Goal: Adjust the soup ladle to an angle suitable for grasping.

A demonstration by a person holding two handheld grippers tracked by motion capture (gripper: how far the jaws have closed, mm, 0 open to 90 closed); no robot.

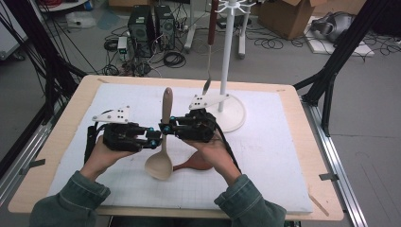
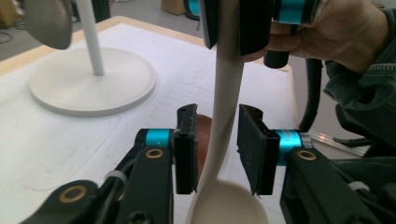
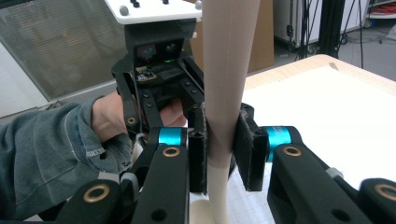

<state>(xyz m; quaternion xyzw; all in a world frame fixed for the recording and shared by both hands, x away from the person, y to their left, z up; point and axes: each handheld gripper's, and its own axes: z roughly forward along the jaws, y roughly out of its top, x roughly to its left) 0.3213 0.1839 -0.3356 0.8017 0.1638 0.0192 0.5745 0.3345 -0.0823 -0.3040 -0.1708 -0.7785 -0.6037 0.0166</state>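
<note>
A pale beige wooden spoon [image 1: 166, 108] stands tilted over the white mat, its bowl [image 1: 159, 165] low toward the person and its handle pointing away. My right gripper [image 3: 223, 149] is shut on the handle [image 3: 224, 70], both pads pressed against it. My left gripper [image 2: 216, 149] is open around the same handle [image 2: 229, 93] just above the bowl, with a gap on each side. In the high view the left gripper [image 1: 153, 137] and right gripper [image 1: 166, 127] meet tip to tip at the spoon.
A reddish-brown spoon [image 1: 194, 163] lies on the mat [image 1: 265, 156] under the right hand. A white rack stand [image 1: 226, 56] on a round base [image 1: 234, 116] sits at the back, with a metal spoon [image 1: 207, 85] hanging from it. Cardboard boxes and cables lie on the floor beyond.
</note>
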